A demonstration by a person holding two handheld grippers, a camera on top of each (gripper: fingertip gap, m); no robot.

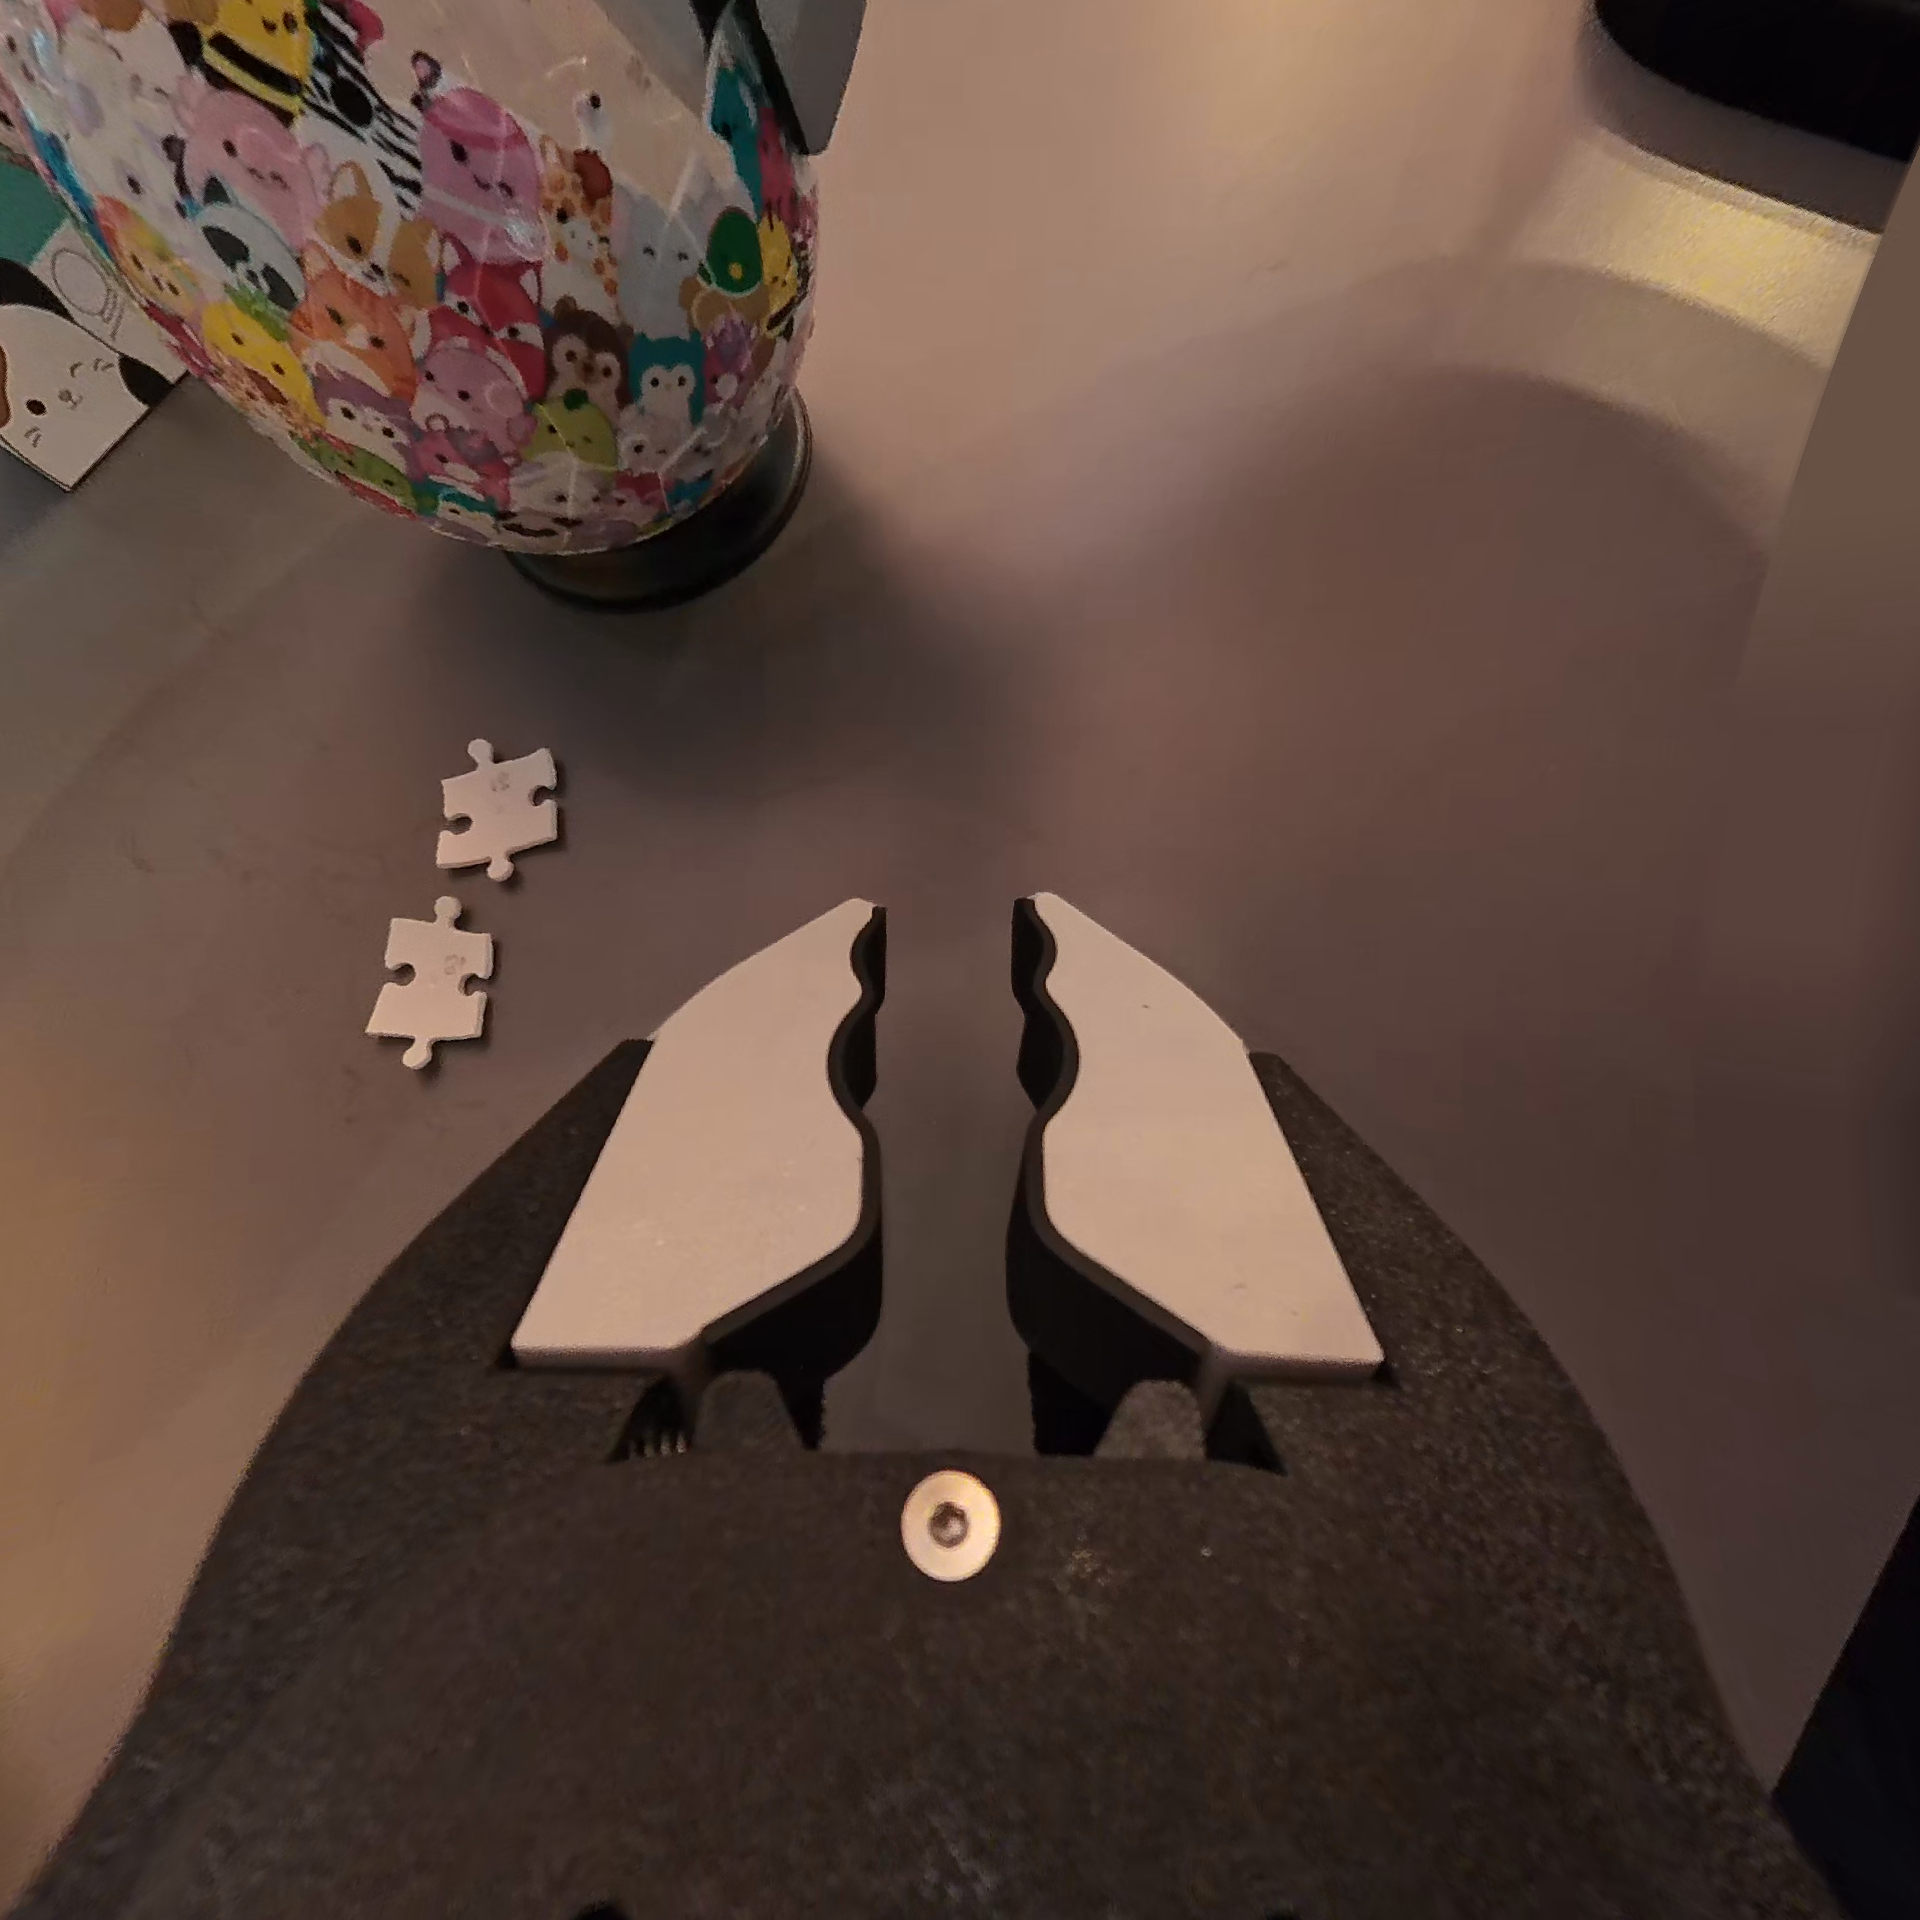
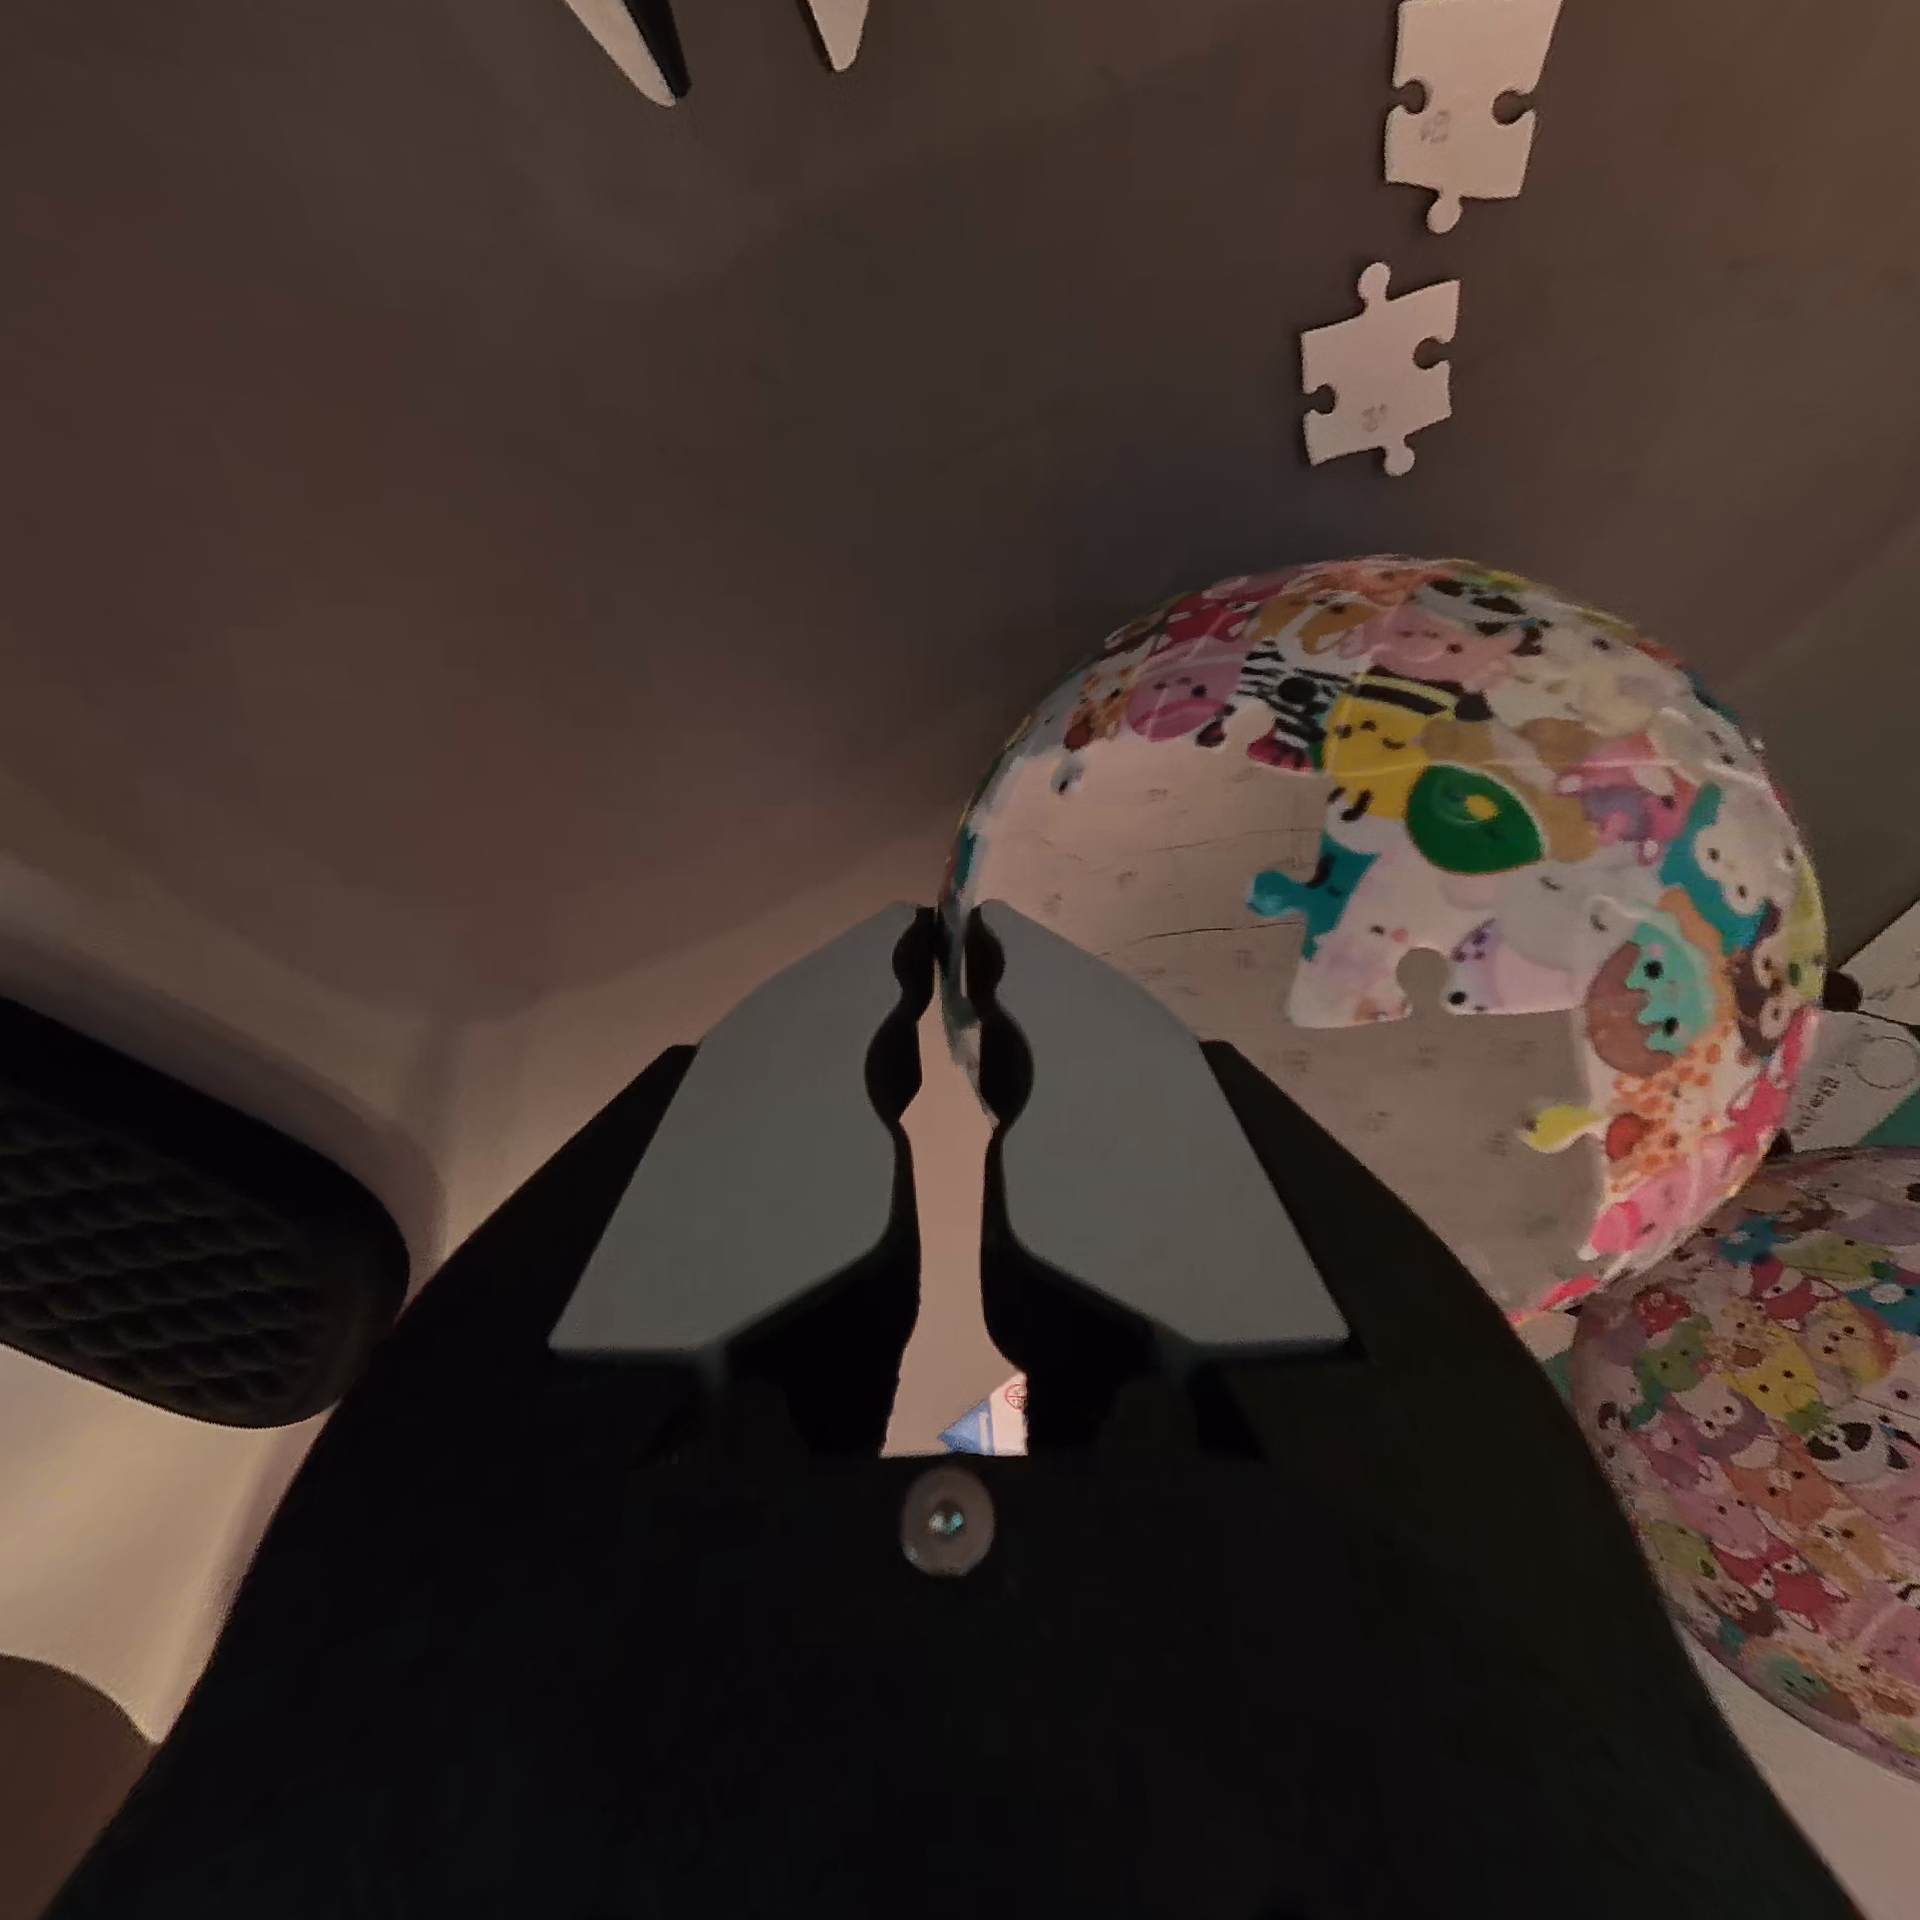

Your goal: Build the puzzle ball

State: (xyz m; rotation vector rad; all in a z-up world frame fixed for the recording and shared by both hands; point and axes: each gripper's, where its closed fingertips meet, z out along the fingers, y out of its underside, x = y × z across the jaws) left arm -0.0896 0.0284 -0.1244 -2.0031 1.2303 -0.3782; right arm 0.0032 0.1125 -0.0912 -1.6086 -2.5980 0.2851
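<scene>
The puzzle ball (image 1: 436,312), covered in bright cartoon animals, stands on a black base (image 1: 665,556) at the far left of the grey table. From above, the right wrist view shows the ball (image 2: 1507,790) with a large gap that exposes its white inside. My right gripper (image 2: 951,920) is shut on a thin coloured edge at the ball's left rim; I cannot tell whether that edge is a loose piece or the shell. Two white face-down puzzle pieces (image 1: 499,810) (image 1: 431,982) lie left of my left gripper (image 1: 948,914), which is open and empty. The pieces also show in the right wrist view (image 2: 1460,104) (image 2: 1371,374).
A printed box (image 1: 73,353) stands behind the ball at the left. A rounded shape with the same animal print (image 2: 1766,1507) sits beside the ball. A black textured object (image 2: 156,1216) lies near the table's pale raised edge (image 1: 1714,260). The left gripper's tips (image 2: 748,42) show far off. My hands' fingertips stand some 15 centimeters from each other.
</scene>
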